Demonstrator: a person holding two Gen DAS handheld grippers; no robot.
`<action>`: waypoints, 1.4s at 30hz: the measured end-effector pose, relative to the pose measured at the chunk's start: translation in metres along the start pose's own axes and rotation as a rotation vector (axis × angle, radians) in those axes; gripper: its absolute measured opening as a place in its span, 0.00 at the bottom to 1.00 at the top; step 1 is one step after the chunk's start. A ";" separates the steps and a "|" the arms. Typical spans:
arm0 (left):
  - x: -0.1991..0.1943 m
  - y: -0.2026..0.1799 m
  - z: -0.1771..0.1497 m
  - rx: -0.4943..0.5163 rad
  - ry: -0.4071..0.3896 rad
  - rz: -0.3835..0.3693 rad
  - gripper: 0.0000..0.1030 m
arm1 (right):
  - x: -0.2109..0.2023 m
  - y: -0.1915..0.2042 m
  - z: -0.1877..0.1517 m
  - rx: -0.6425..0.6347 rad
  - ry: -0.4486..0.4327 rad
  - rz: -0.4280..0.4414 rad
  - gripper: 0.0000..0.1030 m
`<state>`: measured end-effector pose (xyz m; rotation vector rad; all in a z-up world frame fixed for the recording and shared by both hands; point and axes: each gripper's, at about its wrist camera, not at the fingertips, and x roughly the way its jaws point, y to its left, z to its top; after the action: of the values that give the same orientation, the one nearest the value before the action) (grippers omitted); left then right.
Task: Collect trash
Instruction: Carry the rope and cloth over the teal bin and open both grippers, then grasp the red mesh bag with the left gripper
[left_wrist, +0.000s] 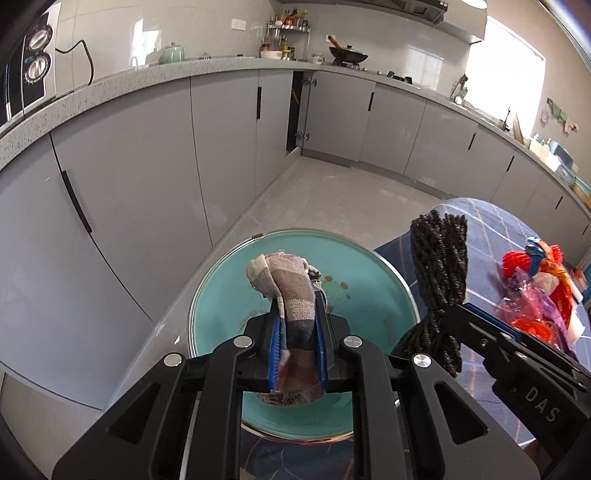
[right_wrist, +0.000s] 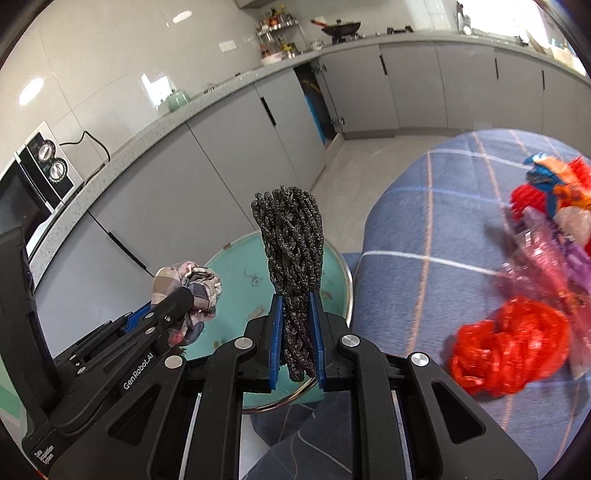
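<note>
Left gripper (left_wrist: 297, 328) fingers clamp a soft, light checked rag (left_wrist: 290, 291) | right gripper (right_wrist: 297, 332) grips a limp black braided bundle (right_wrist: 291, 236) mid-length, over the teal stool (left_wrist: 369, 258).

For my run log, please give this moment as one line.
left gripper: holds checked cloth | right gripper: holds black mesh bundle

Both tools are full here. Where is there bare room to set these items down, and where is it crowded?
The round teal tray is mostly bare, only stained, beside the blue checked cloth. That cloth is free along its near-left stretch. Its right side is crowded: red mesh bag, pink plastic wrappers.
</note>
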<state>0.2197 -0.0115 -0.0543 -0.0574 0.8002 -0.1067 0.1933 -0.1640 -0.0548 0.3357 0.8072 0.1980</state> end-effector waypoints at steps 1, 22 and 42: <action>0.003 0.001 -0.001 0.000 0.007 0.003 0.15 | 0.005 0.001 -0.001 0.000 0.010 -0.001 0.15; 0.014 0.001 -0.011 0.039 -0.009 0.186 0.56 | 0.001 -0.010 -0.005 0.004 -0.030 -0.016 0.45; -0.027 -0.053 -0.017 0.101 -0.083 0.104 0.84 | -0.090 -0.074 -0.019 0.096 -0.197 -0.143 0.45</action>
<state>0.1853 -0.0613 -0.0419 0.0746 0.7129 -0.0460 0.1221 -0.2552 -0.0331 0.3804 0.6443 -0.0081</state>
